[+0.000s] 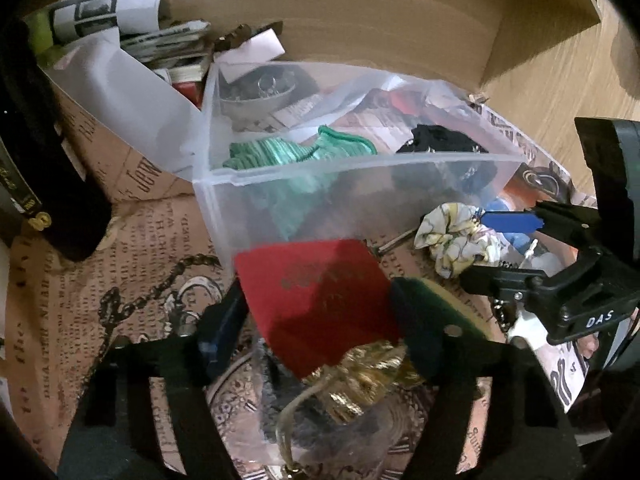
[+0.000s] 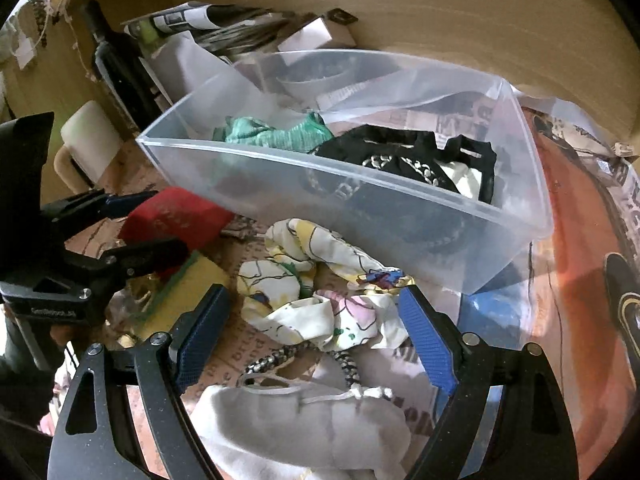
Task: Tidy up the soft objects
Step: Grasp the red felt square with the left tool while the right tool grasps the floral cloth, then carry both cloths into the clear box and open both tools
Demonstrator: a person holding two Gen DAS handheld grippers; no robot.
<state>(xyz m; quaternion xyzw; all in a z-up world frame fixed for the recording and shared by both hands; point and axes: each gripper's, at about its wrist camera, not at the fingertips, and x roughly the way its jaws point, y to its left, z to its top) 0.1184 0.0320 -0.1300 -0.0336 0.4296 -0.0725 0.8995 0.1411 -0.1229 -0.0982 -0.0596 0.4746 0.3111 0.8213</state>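
Note:
A clear plastic bin [image 1: 360,196] [image 2: 400,200] holds a green knit cloth [image 1: 288,152] [image 2: 276,134] and a black garment with a chain [image 2: 404,160] [image 1: 436,138]. My left gripper [image 1: 320,312] is shut on a red cloth [image 1: 320,300] [image 2: 172,216], held just in front of the bin. A yellow-green sponge [image 1: 440,312] [image 2: 184,292] lies beside it. My right gripper [image 2: 312,312] [image 1: 512,224] is open around a floral scrunchie [image 2: 320,288] [image 1: 456,240] lying on the table. A white drawstring pouch [image 2: 304,416] lies below it.
A dark wine bottle [image 2: 116,64] [image 1: 48,184], papers and magazines [image 1: 132,20] stand behind the bin. A gold pouch [image 1: 368,376] and a chain [image 1: 152,292] lie on the newsprint-covered table [image 1: 80,320]. A wooden wall [image 2: 440,8] closes the back.

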